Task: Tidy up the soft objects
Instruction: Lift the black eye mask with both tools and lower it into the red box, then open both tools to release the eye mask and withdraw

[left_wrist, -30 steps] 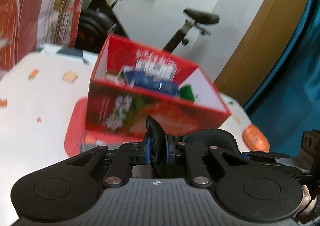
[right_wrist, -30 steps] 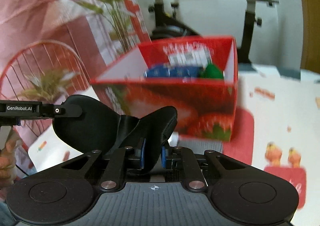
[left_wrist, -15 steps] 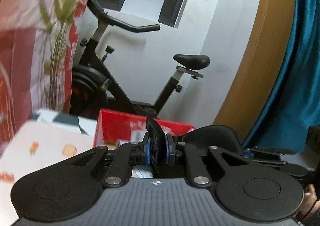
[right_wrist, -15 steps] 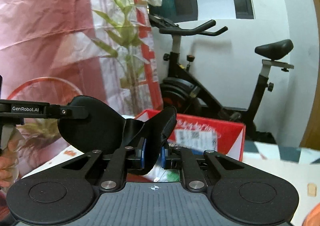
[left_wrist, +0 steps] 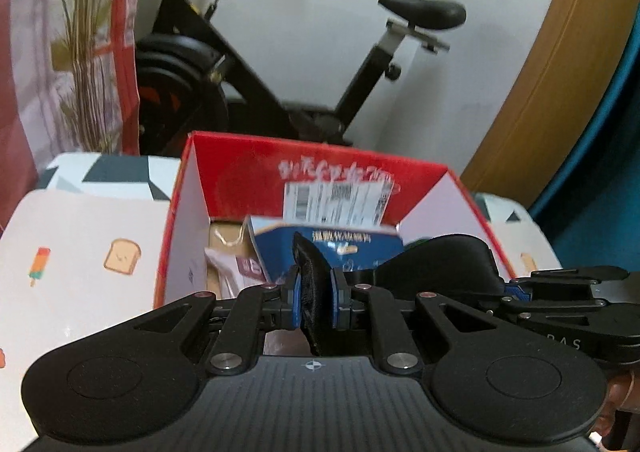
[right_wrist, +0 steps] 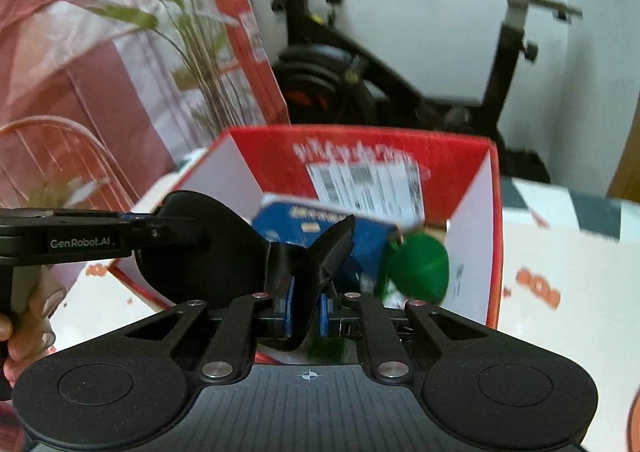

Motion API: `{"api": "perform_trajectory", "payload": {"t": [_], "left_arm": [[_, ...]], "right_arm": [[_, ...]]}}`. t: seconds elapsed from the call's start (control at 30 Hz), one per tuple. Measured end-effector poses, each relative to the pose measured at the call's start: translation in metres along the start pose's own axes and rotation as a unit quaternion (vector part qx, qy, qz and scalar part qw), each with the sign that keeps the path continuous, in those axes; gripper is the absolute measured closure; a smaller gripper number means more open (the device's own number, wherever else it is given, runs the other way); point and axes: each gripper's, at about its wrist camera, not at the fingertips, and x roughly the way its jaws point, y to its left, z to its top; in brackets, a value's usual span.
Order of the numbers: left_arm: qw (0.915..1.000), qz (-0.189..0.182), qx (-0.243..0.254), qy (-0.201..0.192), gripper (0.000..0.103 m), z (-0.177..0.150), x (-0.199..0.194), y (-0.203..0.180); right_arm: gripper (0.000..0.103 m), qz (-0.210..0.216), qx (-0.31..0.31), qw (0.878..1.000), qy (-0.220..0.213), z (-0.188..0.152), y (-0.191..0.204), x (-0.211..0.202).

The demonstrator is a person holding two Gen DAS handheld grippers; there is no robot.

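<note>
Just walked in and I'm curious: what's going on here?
A person holds a black soft eye mask stretched between two handheld grippers, the left gripper and right gripper each shut on one end. They carry it at the near edge of an open red box already holding a blue package.

"GenRobot.AI" — white lettering on the left gripper (right_wrist: 276,230) arm.

L tongs (left_wrist: 314,302) clamp black eye mask (left_wrist: 432,262) above red box (left_wrist: 240,164).
</note>
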Motion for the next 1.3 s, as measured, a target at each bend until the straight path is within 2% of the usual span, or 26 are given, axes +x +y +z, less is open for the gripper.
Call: {"api": "perform_trajectory", "payload": {"t": [0.23,0.47,0.77,0.87,0.93,1.0,1.07,1.17,1.2,1.23,1.3], "left_arm": [[0.9992,0.018,0.009,0.035,0.088,-0.001,0.025,0.001],[0.9966,0.043,0.024,0.066,0.088,-0.003,0.042,-0.001],[0.9942,0.055,0.041,0.082,0.085,-0.007,0.05,-0.001],[0.9938,0.058,0.047,0.082,0.078,-0.007,0.049,-0.001],[0.9941,0.056,0.05,0.078,0.057,-0.007,0.045,-0.001],[0.9948,0.053,0.052,0.07,0.042,-0.006,0.041,-0.002],[0.9951,0.056,0.06,0.054,0.034,-0.006,0.032,-0.005],[0.9957,0.053,0.071,0.026,0.018,-0.004,0.016,-0.009],[0.9959,0.052,0.073,0.015,0.01,-0.003,0.01,-0.01],[0.9961,0.05,0.072,0.0,0.006,-0.003,0.003,-0.01],[0.9961,0.047,0.071,-0.023,0.004,-0.002,-0.01,-0.012]], "right_arm": [[0.092,-0.003,0.044,0.998,0.045,-0.003,-0.019,0.03],[0.092,-0.022,0.087,0.994,0.069,-0.005,-0.039,0.046],[0.091,-0.036,0.076,0.993,0.084,-0.005,-0.034,0.054],[0.087,-0.037,0.077,0.993,0.087,-0.006,-0.032,0.053],[0.079,-0.035,0.078,0.993,0.086,-0.005,-0.03,0.05],[0.074,-0.042,0.071,0.994,0.079,-0.003,-0.027,0.046],[0.07,-0.047,0.059,0.995,0.07,0.0,-0.023,0.039],[0.046,-0.053,0.044,0.997,0.046,0.007,-0.018,0.024],[0.034,-0.058,0.036,0.997,0.036,0.009,-0.016,0.017],[0.026,-0.064,0.026,0.997,0.024,0.012,-0.013,0.01],[0.018,-0.07,0.011,0.997,0.004,0.015,-0.01,-0.003]]}}
